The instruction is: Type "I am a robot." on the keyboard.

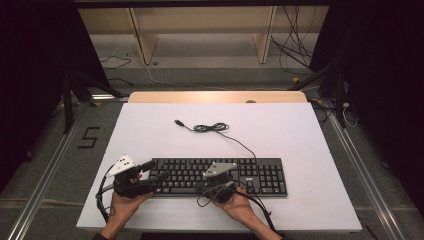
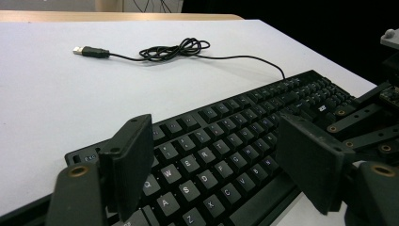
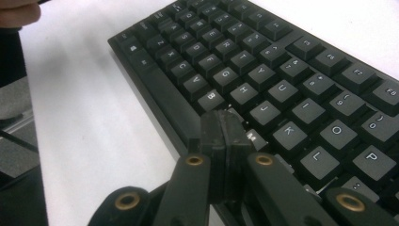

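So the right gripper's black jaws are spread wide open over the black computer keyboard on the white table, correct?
Not quite. The right gripper is over the black computer keyboard on the white table, but its jaws are shut together with nothing between them, as the right gripper view shows.

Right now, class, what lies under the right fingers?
The shut right fingers sit over the keyboard, tips between the B and M keys. The key directly beneath is covered.
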